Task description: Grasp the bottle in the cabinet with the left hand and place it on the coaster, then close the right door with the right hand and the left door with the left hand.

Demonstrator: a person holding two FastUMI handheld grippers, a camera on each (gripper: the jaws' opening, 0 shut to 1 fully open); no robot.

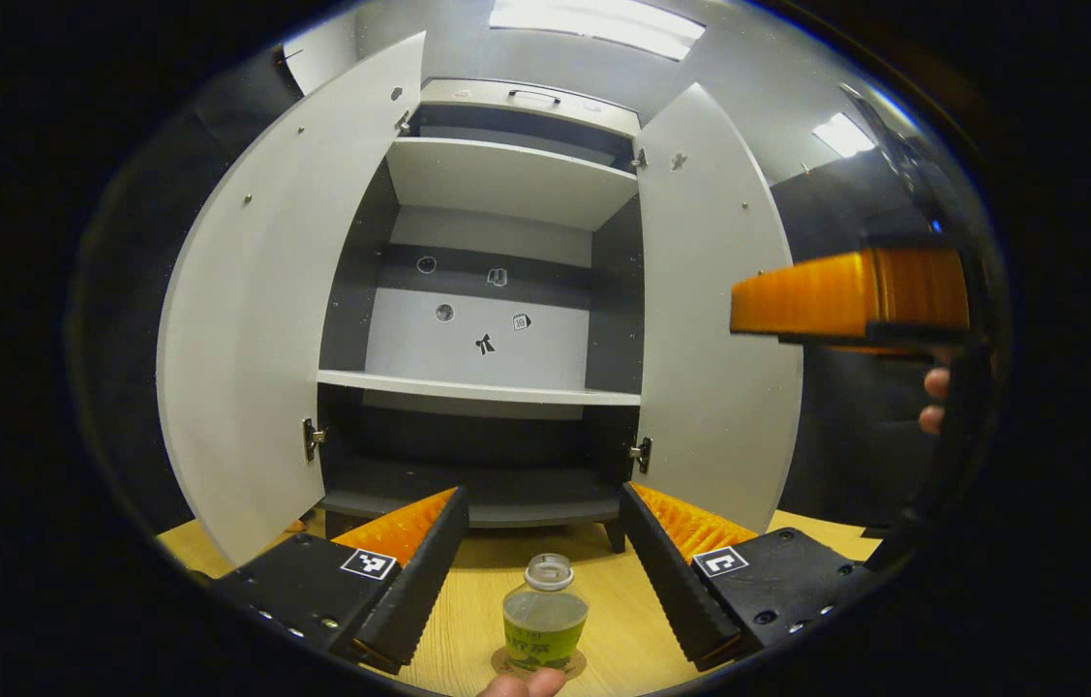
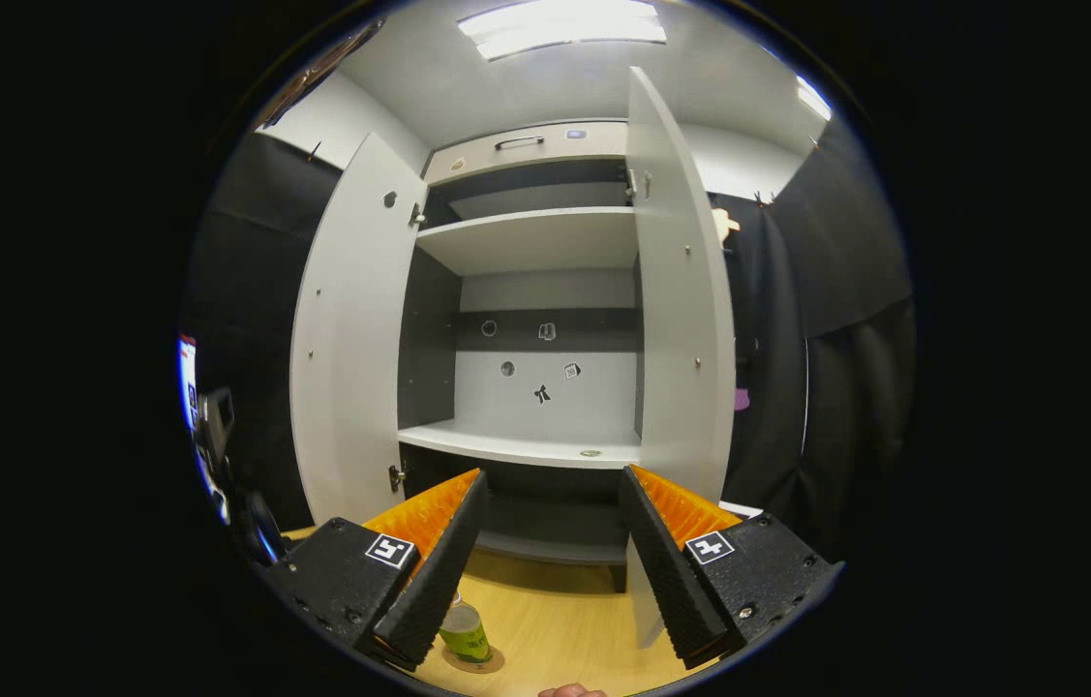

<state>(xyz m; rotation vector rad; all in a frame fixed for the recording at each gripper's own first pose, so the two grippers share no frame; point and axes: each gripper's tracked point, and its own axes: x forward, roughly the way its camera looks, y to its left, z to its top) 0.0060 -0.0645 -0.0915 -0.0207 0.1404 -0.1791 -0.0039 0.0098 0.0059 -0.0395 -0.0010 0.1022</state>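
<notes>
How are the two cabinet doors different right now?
In the right gripper view, the left door shows its broad inner face, while the right door stands nearly edge-on. The left door looks wide there, the right door narrow. Both are light grey, swung open, with the cabinet shelves showing between them.

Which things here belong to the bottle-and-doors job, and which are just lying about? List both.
Job:
bottle, standing on the coaster
right door, open
left door, open
left gripper, open, bottle between its fingers, untouched
right gripper, open

Lying about:
stickers on the cabinet's back panel
handle on top drawer
wooden table
</notes>
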